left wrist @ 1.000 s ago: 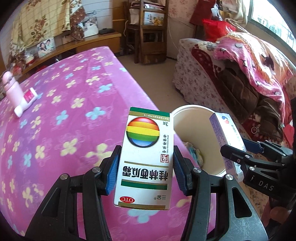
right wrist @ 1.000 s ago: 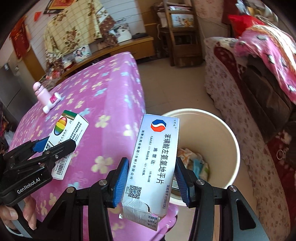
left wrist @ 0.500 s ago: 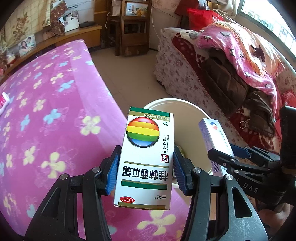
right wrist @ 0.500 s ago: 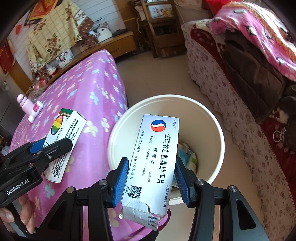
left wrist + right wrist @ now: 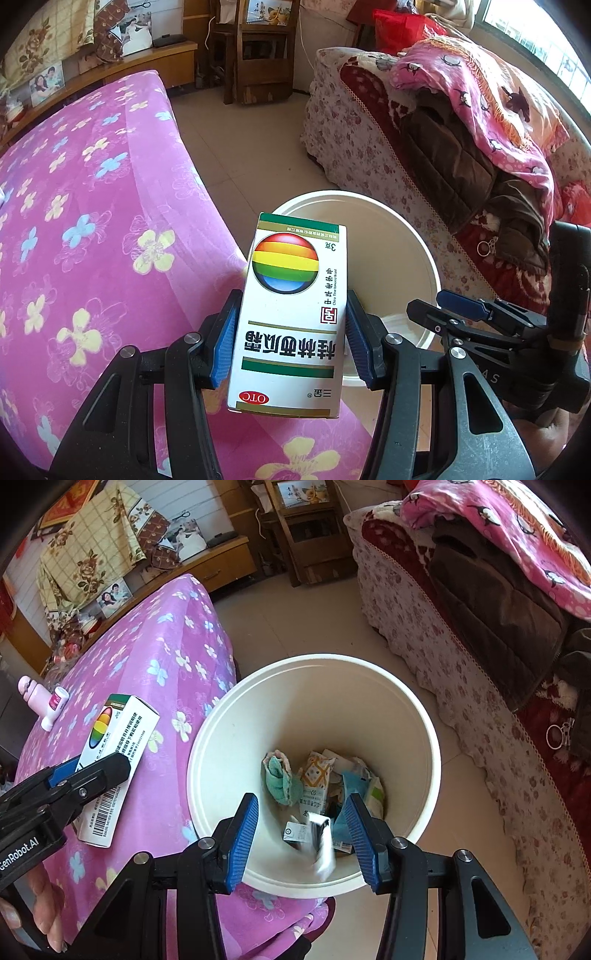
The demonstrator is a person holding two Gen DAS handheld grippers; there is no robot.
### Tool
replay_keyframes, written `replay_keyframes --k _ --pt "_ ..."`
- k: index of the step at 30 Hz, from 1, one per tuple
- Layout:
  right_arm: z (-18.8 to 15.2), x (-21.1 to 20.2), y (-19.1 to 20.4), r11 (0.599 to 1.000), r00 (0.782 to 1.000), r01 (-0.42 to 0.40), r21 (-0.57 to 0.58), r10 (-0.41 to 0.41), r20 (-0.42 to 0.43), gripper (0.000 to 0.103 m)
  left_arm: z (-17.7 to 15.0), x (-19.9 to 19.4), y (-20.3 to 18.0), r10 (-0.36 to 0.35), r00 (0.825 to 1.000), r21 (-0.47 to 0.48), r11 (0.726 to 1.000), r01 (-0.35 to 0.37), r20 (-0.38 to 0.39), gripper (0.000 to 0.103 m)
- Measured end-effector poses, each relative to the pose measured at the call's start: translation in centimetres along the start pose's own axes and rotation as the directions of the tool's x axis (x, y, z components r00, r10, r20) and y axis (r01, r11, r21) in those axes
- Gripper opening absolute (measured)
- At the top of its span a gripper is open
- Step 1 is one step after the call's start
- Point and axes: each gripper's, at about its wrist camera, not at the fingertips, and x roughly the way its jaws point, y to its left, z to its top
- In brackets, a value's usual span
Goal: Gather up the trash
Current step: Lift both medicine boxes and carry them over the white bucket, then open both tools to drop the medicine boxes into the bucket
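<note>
My left gripper (image 5: 291,328) is shut on a white medicine box with a rainbow ball (image 5: 295,273), held upright over the edge of the pink table, just in front of the cream bin (image 5: 369,199). The same box (image 5: 118,746) and gripper (image 5: 92,771) show at the left of the right wrist view. My right gripper (image 5: 302,801) hangs over the bin (image 5: 314,659) with its jaws apart and nothing between them. Below it a blurred white box (image 5: 319,843) is inside the bin, above several cartons and a green cloth (image 5: 280,779). The right gripper (image 5: 461,310) shows beside the bin.
The table under a pink flowered cloth (image 5: 92,221) fills the left, with a pink bottle (image 5: 40,701) lying far back. A sofa piled with blankets and clothes (image 5: 461,129) stands right of the bin. A wooden chair (image 5: 258,55) and tiled floor lie beyond.
The white and blue box left my right gripper's jaws and dropped into the bin. Both grippers moved lower and further over the bin; the left still holds its box.
</note>
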Motion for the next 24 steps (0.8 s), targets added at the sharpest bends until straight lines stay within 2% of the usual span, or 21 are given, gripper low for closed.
replay_keyframes --k 10,11,13,15,24 --pt "-0.2 -0.3 -0.5 0.999 1.000 -0.004 0.051 0.004 -0.002 0.052 0.1 0.4 0.4 -0.064 0.998 -0.050 0.997 0.063 -0.022 0.053" --pt "-0.3 -0.4 -0.5 0.999 1.000 -0.003 0.054 0.004 0.000 0.052 0.1 0.4 0.5 -0.062 0.998 -0.053 0.997 0.061 -0.022 0.055" --pt "-0.5 -0.6 -0.6 0.998 1.000 -0.003 0.058 0.003 0.002 0.052 0.1 0.3 0.5 -0.071 0.997 -0.062 0.996 0.070 -0.009 0.067" --pt "-0.6 -0.6 -0.7 0.998 1.000 0.002 0.060 -0.002 0.000 0.052 0.1 0.0 0.6 -0.081 0.997 -0.074 0.994 0.081 0.004 0.069" --pt "-1.0 -1.2 -0.4 0.999 1.000 0.010 0.054 -0.010 0.004 0.053 -0.1 -0.8 0.8 -0.037 0.999 -0.059 0.997 0.039 0.025 0.070"
